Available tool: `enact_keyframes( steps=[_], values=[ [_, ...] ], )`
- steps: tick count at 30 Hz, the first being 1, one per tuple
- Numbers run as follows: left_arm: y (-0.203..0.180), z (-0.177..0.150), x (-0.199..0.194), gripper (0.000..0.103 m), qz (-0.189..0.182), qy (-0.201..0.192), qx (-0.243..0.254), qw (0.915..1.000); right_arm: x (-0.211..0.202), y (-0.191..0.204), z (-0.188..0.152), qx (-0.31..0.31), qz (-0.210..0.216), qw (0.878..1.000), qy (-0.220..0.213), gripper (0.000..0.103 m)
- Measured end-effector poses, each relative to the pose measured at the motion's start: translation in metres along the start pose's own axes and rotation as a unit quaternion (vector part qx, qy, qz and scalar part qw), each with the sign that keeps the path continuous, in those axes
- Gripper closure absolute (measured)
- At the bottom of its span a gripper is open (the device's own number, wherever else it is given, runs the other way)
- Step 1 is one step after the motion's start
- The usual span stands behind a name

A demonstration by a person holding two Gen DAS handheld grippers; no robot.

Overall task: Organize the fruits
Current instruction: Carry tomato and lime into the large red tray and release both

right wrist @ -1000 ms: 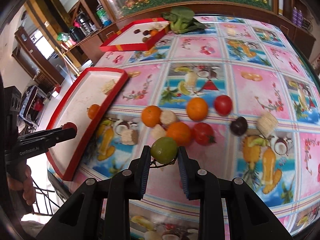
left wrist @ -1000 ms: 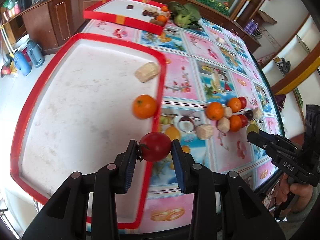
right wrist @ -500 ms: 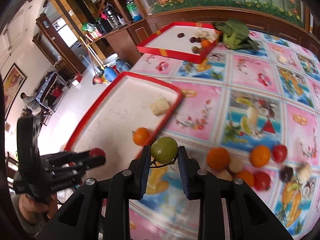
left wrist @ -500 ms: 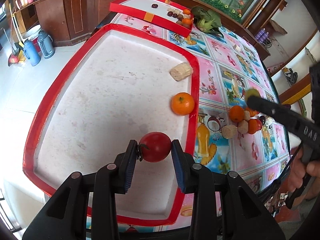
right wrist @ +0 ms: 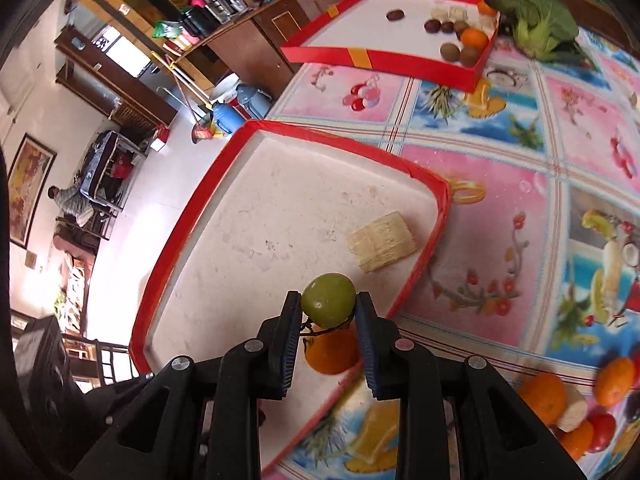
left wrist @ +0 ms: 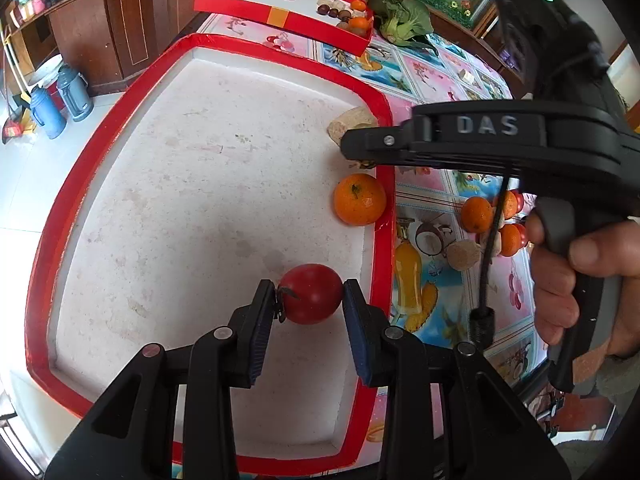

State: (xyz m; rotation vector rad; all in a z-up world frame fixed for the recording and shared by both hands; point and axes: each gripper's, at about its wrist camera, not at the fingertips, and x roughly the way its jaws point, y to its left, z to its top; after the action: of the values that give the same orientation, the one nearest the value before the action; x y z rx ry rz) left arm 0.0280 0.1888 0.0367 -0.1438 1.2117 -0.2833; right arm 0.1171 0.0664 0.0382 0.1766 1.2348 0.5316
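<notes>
- My left gripper (left wrist: 309, 300) clamps a red tomato (left wrist: 311, 294) between its blue pads, holding it over the white floor of the near red-rimmed tray (left wrist: 72, 196), close to the tray's right rim.
- My right gripper (right wrist: 328, 312) is closed on a green round fruit (right wrist: 329, 300) with a thin stem, held above the same tray (right wrist: 224, 184) near its right rim.
- In the left wrist view, the right gripper's black body reaches in from the right, with a hand (left wrist: 580, 280) wrapped around its handle.
- An orange (left wrist: 360, 199) lies inside the tray, touching the right rim.
- A pale wafer-like block (right wrist: 381, 246) lies in the tray's far right corner.
- Directly beneath the green fruit, in the right wrist view, I see that orange between the fingers.
- On the tabletop, covered by a fruit-print cloth (right wrist: 500, 216), a cluster of oranges, tomatoes and pale pieces (right wrist: 576, 408) sits to the right of the tray.
- A second red tray (right wrist: 384, 60) at the far edge holds small dark fruits and an orange.
- A leafy green vegetable (right wrist: 536, 24) lies just beside that far tray.
</notes>
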Motion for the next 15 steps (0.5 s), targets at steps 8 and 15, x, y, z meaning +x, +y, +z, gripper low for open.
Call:
enact_keyframes(
  steps=[8,15],
  values=[
    [0.003,0.012,0.010,0.071,-0.013,0.008,0.004,0.9999,0.019,0.000,0.014,-0.014,-0.045,0.999,0.000,0.075],
    [-0.003,0.017,0.018,0.071,-0.025,0.015,0.020,0.9994,0.029,0.008,0.016,-0.057,-0.064,0.996,0.011,0.075]
  ],
)
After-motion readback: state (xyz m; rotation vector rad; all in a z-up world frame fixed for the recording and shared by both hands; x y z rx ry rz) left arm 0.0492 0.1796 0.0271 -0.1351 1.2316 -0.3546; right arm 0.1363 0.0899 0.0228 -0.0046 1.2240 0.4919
